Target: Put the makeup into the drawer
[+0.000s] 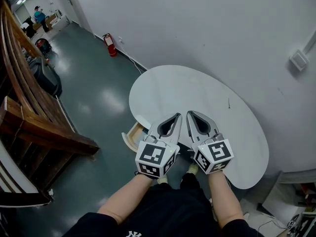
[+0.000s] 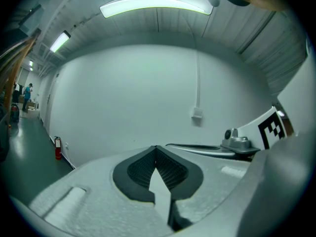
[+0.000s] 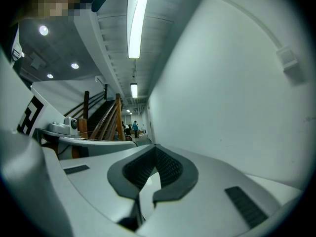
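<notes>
I have both grippers up side by side over the near edge of the white oval table (image 1: 197,90), their tips pointing away from the person and sitting close together. The left gripper (image 1: 178,116) has its jaws brought together at the tips. Its own view shows the ribbed dark pads (image 2: 140,171) meeting in a point with nothing between them, only pale wall beyond. The right gripper (image 1: 189,113) is the same, with its pads (image 3: 173,168) closed tip to tip on nothing. The marker cubes (image 1: 155,158) ride at the back of each gripper, just ahead of the person's bare forearms (image 1: 123,201).

The drawer (image 1: 130,138), light wood, stands pulled open under the table's left near edge, just left of and below the left gripper. I cannot tell where the makeup is from any of these views, and the part of the drawer's inside that shows is too small to read.

Off to the left there is a wooden stair railing (image 1: 34,112), and a red fire extinguisher (image 1: 109,44) stands on the floor against the wall. A small white box (image 1: 298,59) is mounted on the wall at upper right.
</notes>
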Available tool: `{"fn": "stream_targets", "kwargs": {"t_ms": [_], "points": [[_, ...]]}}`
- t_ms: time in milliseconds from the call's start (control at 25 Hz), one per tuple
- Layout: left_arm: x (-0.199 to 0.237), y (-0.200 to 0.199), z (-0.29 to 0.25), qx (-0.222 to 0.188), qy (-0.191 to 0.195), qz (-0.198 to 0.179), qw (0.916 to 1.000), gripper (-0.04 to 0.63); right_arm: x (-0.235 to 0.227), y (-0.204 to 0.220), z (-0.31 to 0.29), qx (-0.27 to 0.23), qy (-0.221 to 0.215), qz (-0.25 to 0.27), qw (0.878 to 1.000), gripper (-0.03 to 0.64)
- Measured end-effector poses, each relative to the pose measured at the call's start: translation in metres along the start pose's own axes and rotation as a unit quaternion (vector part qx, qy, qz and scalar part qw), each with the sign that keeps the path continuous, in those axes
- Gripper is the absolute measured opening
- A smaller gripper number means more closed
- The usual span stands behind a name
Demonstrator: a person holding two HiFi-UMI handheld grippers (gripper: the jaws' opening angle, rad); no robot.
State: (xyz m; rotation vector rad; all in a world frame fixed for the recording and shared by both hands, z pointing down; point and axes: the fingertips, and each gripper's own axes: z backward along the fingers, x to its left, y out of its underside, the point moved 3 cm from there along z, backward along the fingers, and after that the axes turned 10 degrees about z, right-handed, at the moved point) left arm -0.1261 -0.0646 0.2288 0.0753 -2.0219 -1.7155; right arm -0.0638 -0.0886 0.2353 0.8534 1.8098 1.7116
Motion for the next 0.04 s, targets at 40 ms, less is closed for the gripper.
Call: {"fn": "stream_targets", "kwargs": {"t_ms": [40], "points": [[0.0006, 0.0008, 0.0001, 0.001, 0.0, 0.001, 1.0, 0.009, 0.0003, 0.0006, -0.0004, 0.0, 0.0, 0.0, 1.0, 0.014]]}}
